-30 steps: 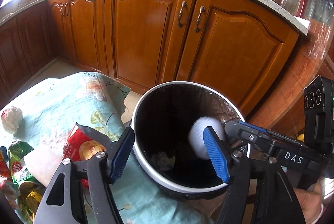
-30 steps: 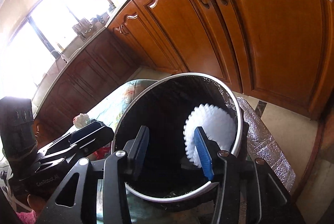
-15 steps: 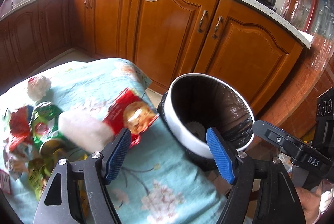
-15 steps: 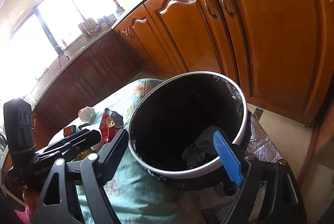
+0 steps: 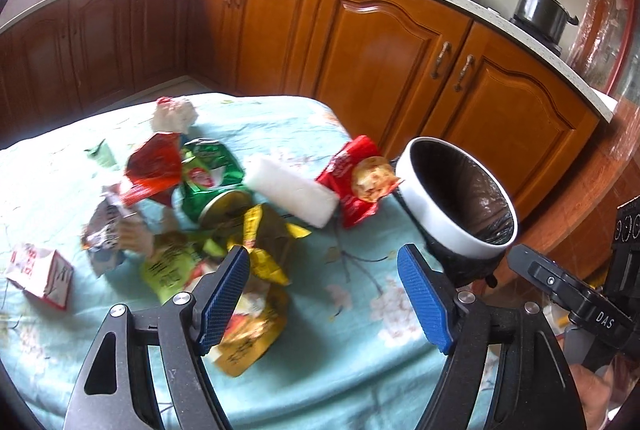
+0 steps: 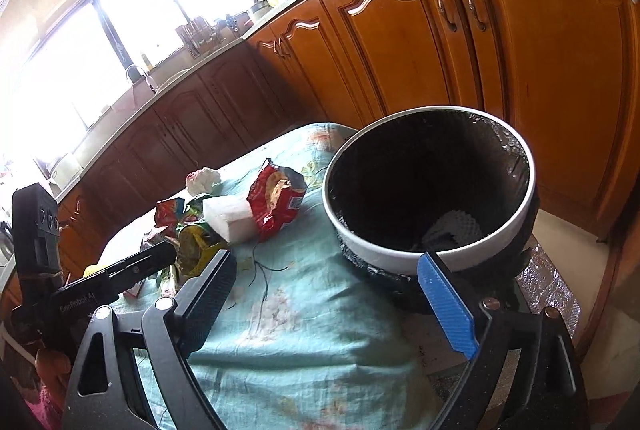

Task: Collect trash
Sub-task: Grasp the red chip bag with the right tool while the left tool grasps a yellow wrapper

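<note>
Left gripper [image 5: 323, 294] open over teal floral tablecloth [image 5: 352, 342], nothing between jaws, right gripper [image 6: 336, 304] jaws opening, empty, white foam block [image 5: 290, 189] lying flat amid wrappers, long axis pointing toward white-rimmed black-lined bin [image 6: 430, 189] at table edge.

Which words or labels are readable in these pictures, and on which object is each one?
"DAS": on the right hand-held gripper, seen from the left wrist view.
"GenRobot.AI", faint: on the left hand-held gripper, seen from the right wrist view.
Print on the snack wrappers and the small carton: too blurred to read.
</note>
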Demonstrator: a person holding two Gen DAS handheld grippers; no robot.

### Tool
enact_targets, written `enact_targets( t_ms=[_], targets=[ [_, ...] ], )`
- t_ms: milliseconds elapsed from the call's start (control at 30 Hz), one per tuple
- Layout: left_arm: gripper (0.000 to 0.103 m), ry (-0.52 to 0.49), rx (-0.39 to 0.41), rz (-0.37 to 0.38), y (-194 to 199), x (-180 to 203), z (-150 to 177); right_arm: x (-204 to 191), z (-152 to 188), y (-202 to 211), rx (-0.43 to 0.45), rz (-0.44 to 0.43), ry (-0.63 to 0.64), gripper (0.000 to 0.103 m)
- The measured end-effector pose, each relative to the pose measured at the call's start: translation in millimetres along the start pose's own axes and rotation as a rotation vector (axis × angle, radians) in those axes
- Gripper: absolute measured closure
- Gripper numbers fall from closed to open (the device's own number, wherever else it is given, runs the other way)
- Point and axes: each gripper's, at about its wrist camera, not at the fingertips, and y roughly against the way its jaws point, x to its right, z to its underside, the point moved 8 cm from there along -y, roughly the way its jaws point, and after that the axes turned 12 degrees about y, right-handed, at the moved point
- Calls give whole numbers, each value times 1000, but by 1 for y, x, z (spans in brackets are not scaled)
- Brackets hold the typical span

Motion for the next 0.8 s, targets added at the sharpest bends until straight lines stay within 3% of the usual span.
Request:
enact_targets(
  t_ms=[333, 667, 800],
  targets=[
    [27, 63, -7, -25, 21, -37, -3, -41, 1, -14, -22, -36, 76, 10],
    [30, 21, -41, -82, 6, -41, -19, -59, -22, -38, -12, -50, 137, 10],
    [40, -9, -71, -90, -7, -39, -24, -57, -35, -57, -18, -41, 157, 11]
  ],
)
